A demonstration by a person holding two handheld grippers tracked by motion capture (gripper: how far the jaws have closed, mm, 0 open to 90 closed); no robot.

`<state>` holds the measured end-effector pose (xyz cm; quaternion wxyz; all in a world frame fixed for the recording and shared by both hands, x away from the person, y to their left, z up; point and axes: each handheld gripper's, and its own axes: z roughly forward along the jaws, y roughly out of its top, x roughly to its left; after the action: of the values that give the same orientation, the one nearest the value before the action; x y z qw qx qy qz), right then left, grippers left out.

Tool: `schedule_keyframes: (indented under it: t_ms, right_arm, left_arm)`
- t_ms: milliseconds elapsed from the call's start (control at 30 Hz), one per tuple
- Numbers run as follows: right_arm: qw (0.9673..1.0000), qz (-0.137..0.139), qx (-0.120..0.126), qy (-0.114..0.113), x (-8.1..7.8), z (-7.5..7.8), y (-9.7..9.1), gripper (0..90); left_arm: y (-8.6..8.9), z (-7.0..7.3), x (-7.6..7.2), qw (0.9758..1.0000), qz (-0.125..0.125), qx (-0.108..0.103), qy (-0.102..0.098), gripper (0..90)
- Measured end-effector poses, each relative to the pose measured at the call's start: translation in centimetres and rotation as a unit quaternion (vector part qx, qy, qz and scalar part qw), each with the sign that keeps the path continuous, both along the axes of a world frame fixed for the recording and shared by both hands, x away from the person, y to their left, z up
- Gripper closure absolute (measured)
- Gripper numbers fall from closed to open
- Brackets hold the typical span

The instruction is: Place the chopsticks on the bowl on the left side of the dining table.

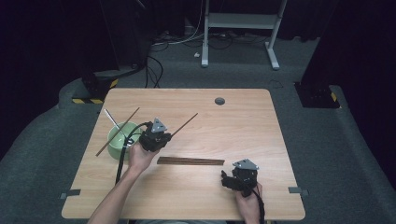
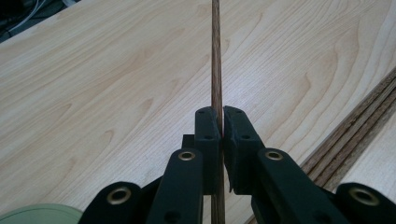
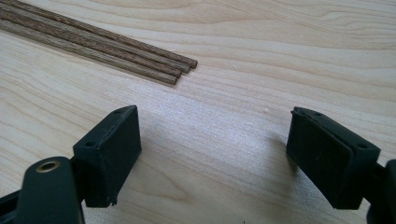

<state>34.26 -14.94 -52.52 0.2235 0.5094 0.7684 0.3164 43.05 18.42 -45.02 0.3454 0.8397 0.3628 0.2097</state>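
My left gripper (image 1: 164, 136) (image 2: 222, 114) is shut on a dark wooden chopstick (image 1: 185, 124) (image 2: 216, 56), which runs on past the jaws toward the table's far right, just above the wood. A bundle of matching chopsticks (image 1: 190, 161) (image 2: 357, 123) (image 3: 98, 46) lies flat at the table's middle, to the right of that gripper. Near the front edge my right gripper (image 1: 229, 178) (image 3: 212, 135) stands open, low over bare wood, with the bundle's near end a little ahead of its jaws. Nothing lies between its fingers.
A green bowl (image 1: 113, 145) (image 2: 37, 215) sits at the table's left, just behind my left hand. A pale utensil (image 1: 111, 120) stands in it, and another chopstick (image 1: 117, 132) leans across its rim. A grey cable hole (image 1: 219, 101) marks the far side.
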Motion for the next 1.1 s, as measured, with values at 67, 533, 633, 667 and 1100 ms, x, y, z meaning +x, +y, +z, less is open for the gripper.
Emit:
schedule_keyframes:
  t_ms: [67,533,633,667,1100]
  right_arm:
    - [1.0,0.0,0.0,0.0,0.0,0.0,0.0,17.1]
    - [1.0,0.0,0.0,0.0,0.0,0.0,0.0,17.1]
    - [1.0,0.0,0.0,0.0,0.0,0.0,0.0,17.1]
    - [1.0,0.0,0.0,0.0,0.0,0.0,0.0,17.1]
    - [1.0,0.0,0.0,0.0,0.0,0.0,0.0,17.1]
  left_arm:
    - [0.1,0.2,-0.1,1.0,-0.002,0.0,0.0,84.0]
    - [1.0,1.1,-0.5,1.0,0.001,-0.004,0.0,84.1]
    - [1.2,1.1,-0.5,1.0,0.0,-0.004,0.0,84.1]
    - [1.3,1.1,-0.5,1.0,0.002,-0.006,0.001,84.0]
    - [2.6,1.8,-1.0,0.9998,0.002,-0.017,-0.003,84.0]
